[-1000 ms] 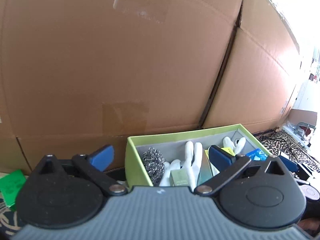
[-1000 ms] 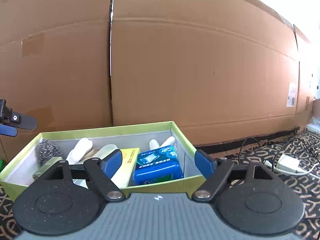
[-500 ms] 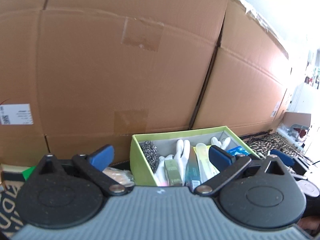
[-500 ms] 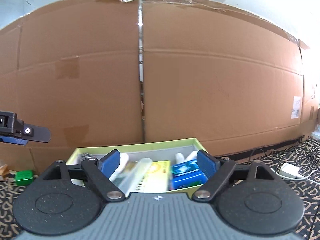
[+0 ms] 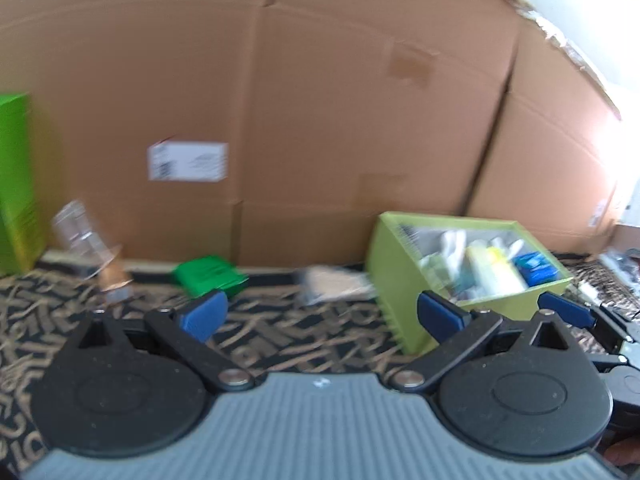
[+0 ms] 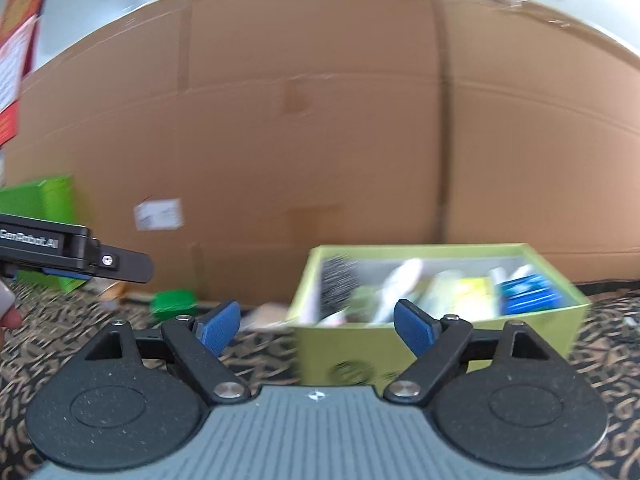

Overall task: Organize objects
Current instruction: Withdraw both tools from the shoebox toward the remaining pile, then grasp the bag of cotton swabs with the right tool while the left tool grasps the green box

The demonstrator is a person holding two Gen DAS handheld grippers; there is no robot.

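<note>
Both the left claw [image 5: 320, 316] and right claw [image 6: 316, 326] are spread with nothing between their pads. The light-green box [image 6: 424, 354], packed with small items, sits on the patterned carpet [image 5: 280, 336] against the cardboard wall [image 5: 320, 120]. A green packet [image 5: 210, 274] and a pale packet [image 5: 336, 282] lie on the carpet left of the box.

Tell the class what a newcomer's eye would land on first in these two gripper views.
First the lime-green box crammed with supplies, standing on the patterned carpet at the foot of a wall of big cardboard boxes. Next, the bright green packet lying loose on the carpet to the box's left. In front, the left gripper and right gripper both stand open and empty.
</note>
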